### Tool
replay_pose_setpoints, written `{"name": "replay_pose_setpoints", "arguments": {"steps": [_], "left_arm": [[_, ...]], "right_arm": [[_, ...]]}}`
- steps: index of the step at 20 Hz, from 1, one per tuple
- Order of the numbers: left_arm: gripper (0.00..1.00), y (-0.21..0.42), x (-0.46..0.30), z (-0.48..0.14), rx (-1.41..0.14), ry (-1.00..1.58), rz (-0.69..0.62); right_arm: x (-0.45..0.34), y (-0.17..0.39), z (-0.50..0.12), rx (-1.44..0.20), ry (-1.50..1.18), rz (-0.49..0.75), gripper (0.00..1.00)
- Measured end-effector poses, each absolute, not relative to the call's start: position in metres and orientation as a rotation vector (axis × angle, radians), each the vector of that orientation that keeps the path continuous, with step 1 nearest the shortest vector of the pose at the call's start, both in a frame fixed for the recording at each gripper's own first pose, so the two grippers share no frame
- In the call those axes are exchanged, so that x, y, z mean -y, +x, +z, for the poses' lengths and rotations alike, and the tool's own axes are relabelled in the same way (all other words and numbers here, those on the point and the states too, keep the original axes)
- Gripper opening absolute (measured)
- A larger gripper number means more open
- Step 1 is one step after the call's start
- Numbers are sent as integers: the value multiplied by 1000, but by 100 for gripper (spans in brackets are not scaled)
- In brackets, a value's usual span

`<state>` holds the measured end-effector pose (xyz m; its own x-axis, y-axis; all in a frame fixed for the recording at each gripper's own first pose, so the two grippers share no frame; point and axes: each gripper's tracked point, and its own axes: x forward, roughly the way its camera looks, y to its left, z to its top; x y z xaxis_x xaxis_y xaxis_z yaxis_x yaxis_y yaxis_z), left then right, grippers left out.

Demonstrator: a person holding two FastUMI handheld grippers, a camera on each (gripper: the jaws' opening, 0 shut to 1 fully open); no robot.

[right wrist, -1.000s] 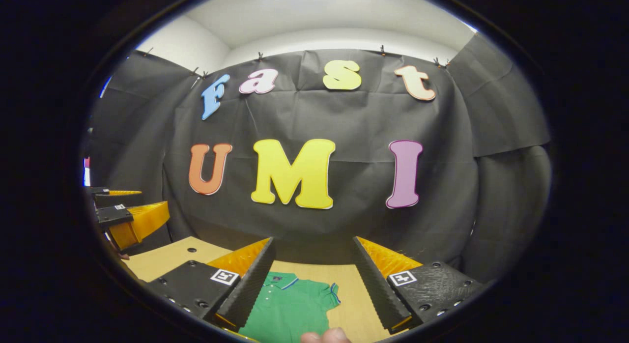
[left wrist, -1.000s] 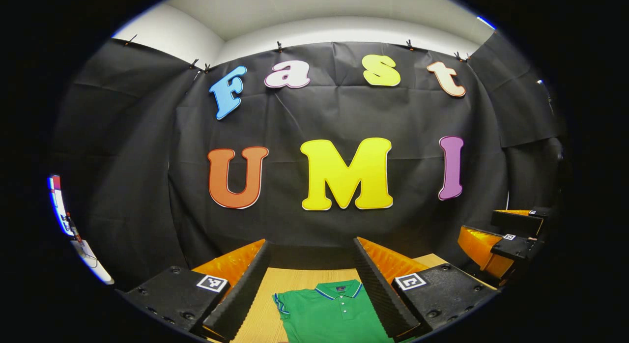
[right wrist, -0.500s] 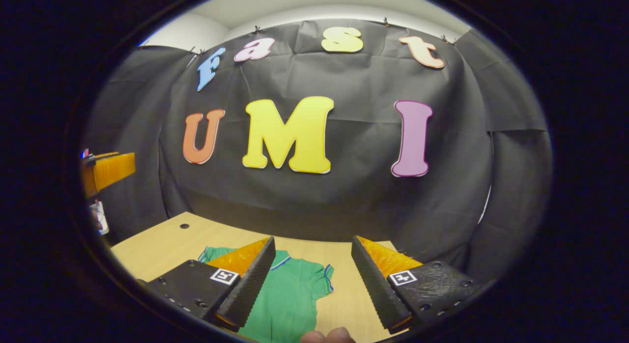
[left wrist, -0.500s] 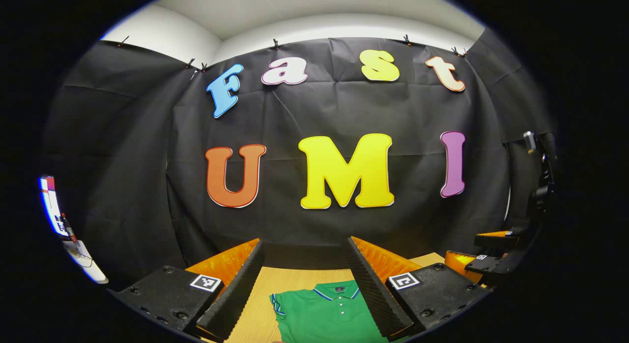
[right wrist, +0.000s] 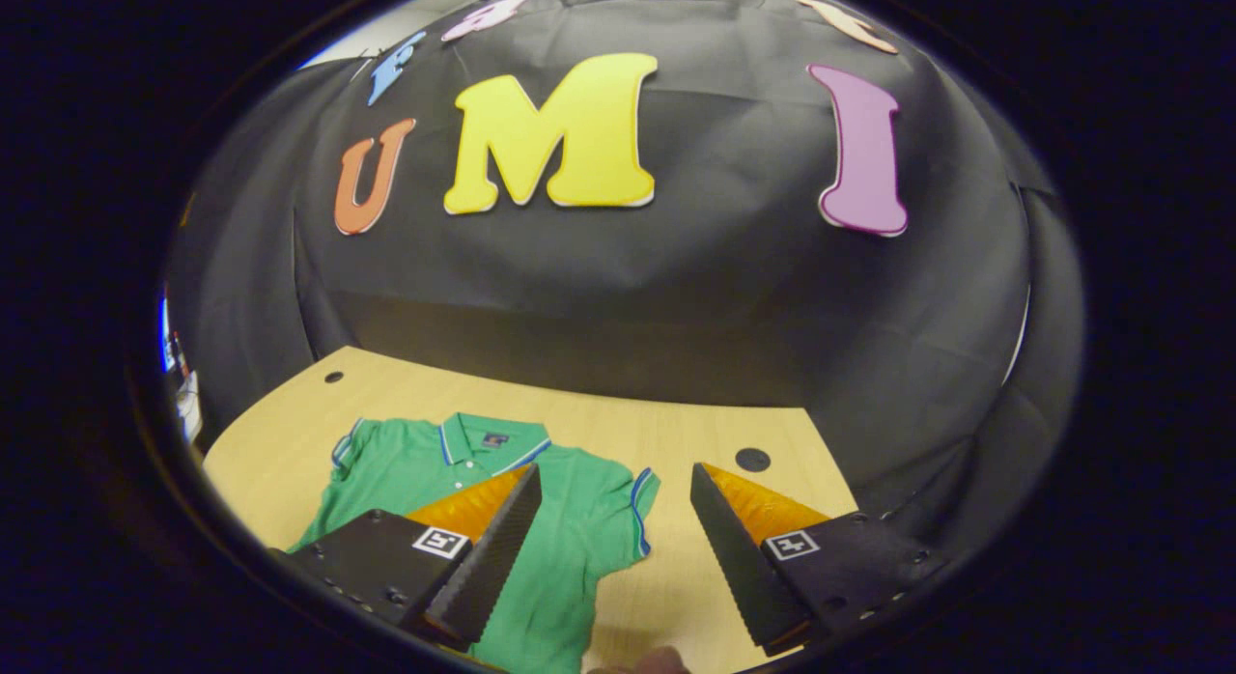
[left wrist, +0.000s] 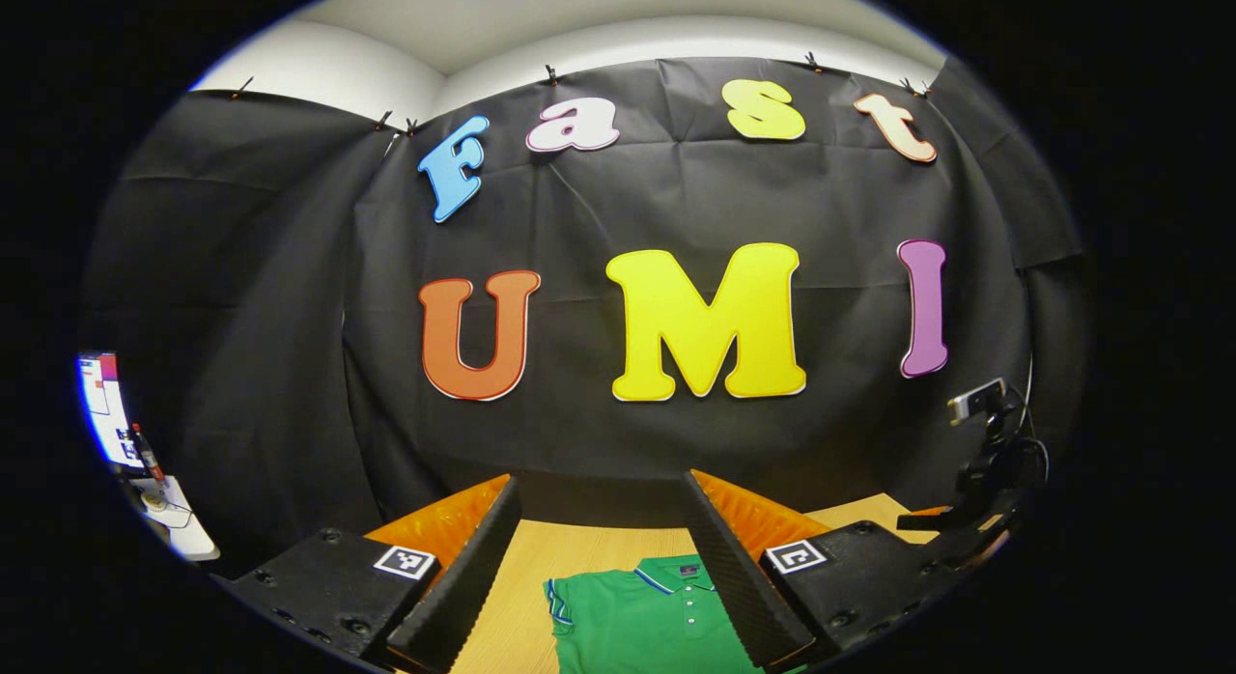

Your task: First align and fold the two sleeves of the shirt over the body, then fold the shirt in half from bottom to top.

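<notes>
A green polo shirt (right wrist: 570,539) with blue-and-white trim lies flat on the wooden table (right wrist: 695,433), collar (right wrist: 488,438) toward the wall and both short sleeves spread out. My right gripper (right wrist: 615,471) hovers open above the shirt's right side, its left finger over the chest, and the right sleeve (right wrist: 641,505) lies between the fingers. My left gripper (left wrist: 600,481) is open too, held above the table, with the shirt (left wrist: 637,621) and its collar showing between the fingers. Part of the other gripper's body (left wrist: 985,462) stands at the right edge of the left gripper view.
Two round holes (right wrist: 752,459) (right wrist: 334,376) sit in the tabletop near its far corners. The black cloth wall hangs right behind the table's far edge. A lit screen (left wrist: 101,408) and a small side surface stand far left. A fingertip (right wrist: 657,660) shows at the bottom edge.
My right gripper has tipped down and moved toward the table, bringing the whole upper shirt into view. The left gripper has barely shifted. Both stay open.
</notes>
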<state>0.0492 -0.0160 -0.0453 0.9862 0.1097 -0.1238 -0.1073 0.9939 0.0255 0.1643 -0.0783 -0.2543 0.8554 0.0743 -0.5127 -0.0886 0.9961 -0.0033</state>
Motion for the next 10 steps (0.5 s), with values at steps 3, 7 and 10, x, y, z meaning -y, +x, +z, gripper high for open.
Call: {"name": "replay_pose_setpoints", "arguments": {"steps": [3, 7, 10], "left_arm": [[100, 56, 12, -52, -142, 20, 128], [100, 62, 10, -59, -161, 25, 157], [100, 62, 9, -64, -177, 29, 179]], "right_arm": [[86, 184, -304, -611, -61, 106, 96], [93, 206, -357, -705, -53, 107, 95], [95, 214, -387, -772, -30, 106, 96]]}}
